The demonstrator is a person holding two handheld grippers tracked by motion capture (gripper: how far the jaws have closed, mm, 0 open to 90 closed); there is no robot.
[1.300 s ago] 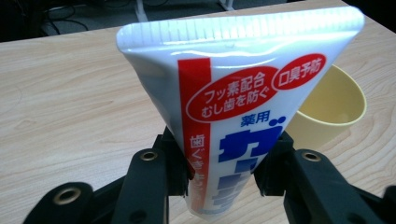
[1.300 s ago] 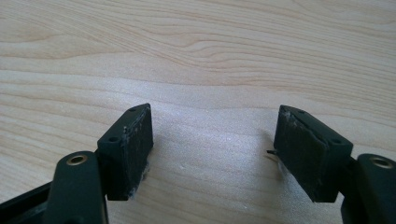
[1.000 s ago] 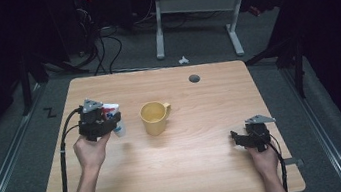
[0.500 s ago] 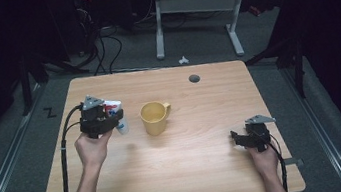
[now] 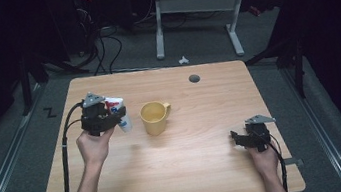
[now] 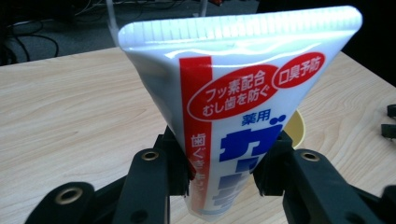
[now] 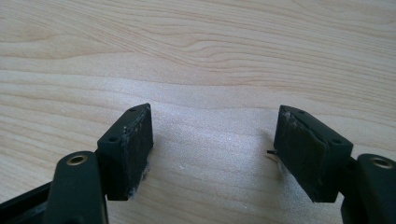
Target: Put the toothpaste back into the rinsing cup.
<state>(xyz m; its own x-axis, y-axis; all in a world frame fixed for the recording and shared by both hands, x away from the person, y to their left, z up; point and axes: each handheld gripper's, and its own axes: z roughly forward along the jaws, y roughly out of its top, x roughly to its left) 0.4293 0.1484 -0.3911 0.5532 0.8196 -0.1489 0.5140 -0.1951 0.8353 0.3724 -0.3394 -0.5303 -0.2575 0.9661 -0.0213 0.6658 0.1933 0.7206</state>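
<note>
A white toothpaste tube (image 6: 233, 93) with red and blue print stands between the jaws of my left gripper (image 6: 223, 175), which is shut on it, the crimped end up. In the high view the tube (image 5: 117, 108) and left gripper (image 5: 111, 118) hang over the table's left side, just left of a yellow mug (image 5: 154, 118). The mug's rim (image 6: 297, 128) peeks out behind the tube. My right gripper (image 5: 238, 139) rests at the table's front right, open, with bare wood between its pads (image 7: 135, 144).
The wooden table (image 5: 194, 173) has a round cable hole (image 5: 194, 78) near its far edge. A white desk frame (image 5: 192, 12) and cables stand on the floor beyond. The left gripper's cable (image 5: 66, 156) trails off the left front.
The left gripper has lifted and shifted slightly toward the far side with the tube in it. The right gripper has stayed still.
</note>
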